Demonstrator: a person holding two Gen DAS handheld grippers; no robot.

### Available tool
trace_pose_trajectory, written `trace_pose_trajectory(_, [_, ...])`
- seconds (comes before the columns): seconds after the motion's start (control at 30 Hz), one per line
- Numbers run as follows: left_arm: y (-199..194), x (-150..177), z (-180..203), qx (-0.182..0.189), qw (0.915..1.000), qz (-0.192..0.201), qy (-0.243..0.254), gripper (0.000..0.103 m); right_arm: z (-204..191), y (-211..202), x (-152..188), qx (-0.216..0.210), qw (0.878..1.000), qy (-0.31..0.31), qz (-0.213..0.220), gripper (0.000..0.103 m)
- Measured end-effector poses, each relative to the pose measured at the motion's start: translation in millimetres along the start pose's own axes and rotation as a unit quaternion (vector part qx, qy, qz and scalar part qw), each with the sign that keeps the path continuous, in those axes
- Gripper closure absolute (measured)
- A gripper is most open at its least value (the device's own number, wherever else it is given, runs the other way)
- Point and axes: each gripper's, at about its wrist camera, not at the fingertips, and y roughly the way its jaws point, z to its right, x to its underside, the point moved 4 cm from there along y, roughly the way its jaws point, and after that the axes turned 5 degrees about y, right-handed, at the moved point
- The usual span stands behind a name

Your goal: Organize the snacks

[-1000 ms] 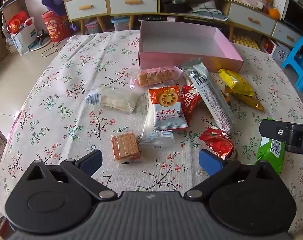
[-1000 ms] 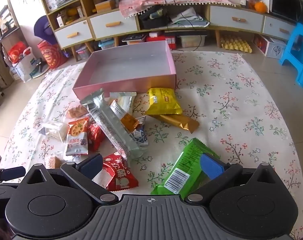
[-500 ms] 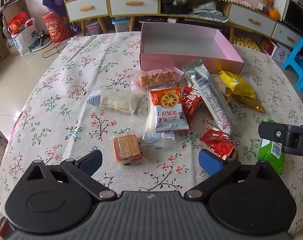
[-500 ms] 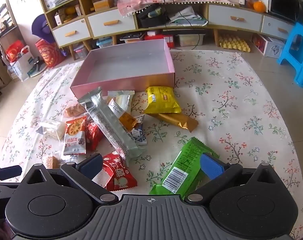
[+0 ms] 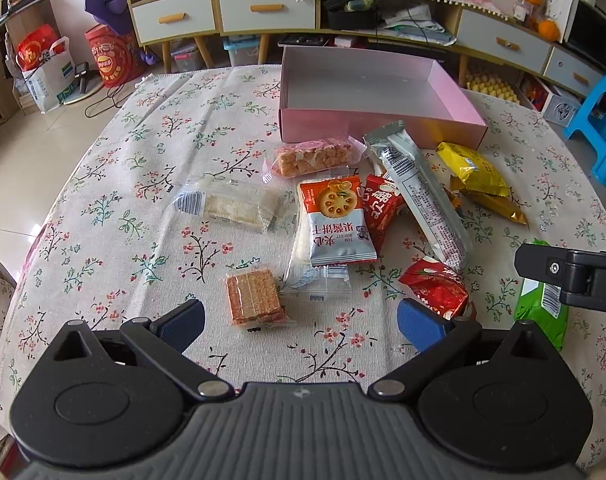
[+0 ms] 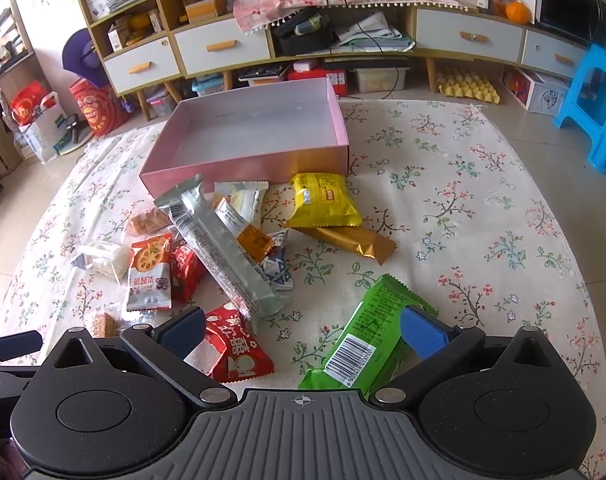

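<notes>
Snacks lie scattered on the cloth in front of the empty pink box (image 6: 247, 136), likely waiting to be packed in. Left gripper (image 5: 301, 320) wide open, holding nothing, above the wafer (image 5: 254, 298). Right gripper (image 6: 303, 332) wide open, empty, straddling the green pack (image 6: 367, 344).

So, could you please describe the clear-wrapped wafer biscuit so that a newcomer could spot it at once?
Start at the open pink cardboard box on the floral tablecloth, then come past the heap of packets. The square brown wafer biscuit in clear wrap lies alone nearest the open left gripper; unlike its printed neighbours, its ridged layers show through.
</notes>
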Motion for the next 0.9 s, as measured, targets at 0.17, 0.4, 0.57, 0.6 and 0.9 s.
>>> trace_pose_trajectory(0.17, [0.0,0.2,0.1,0.000,1.0000,0.000,-0.001,0.000,-0.4,0.7,0.3,0.000,1.000,0.000,-0.001,0.000])
trace_pose_trajectory(0.4, [-2.5,-4.8,0.1,0.002,1.0000,0.001,-0.001,0.000,0.9,2.4,-2.8,0.000,1.000,0.007,-0.001,0.000])
trace_pose_trajectory(0.57, [-2.4,-3.3,-0.4,0.002,1.0000,0.003,-0.002,0.000,1.9,2.8,-3.5,0.000,1.000,0.011,-0.001,0.000])
trace_pose_trajectory(0.6, [-2.4,-3.7,-0.6,0.002,1.0000,0.004,-0.002,0.000,1.6,2.6,-3.3,0.001,1.000,0.010,-0.001,0.000])
trace_pose_trajectory(0.9, [-2.2,-2.8,-2.3,0.002,1.0000,0.008,-0.004,0.000,1.6,4.7,-2.4,0.003,1.000,0.013,-0.004,0.000])
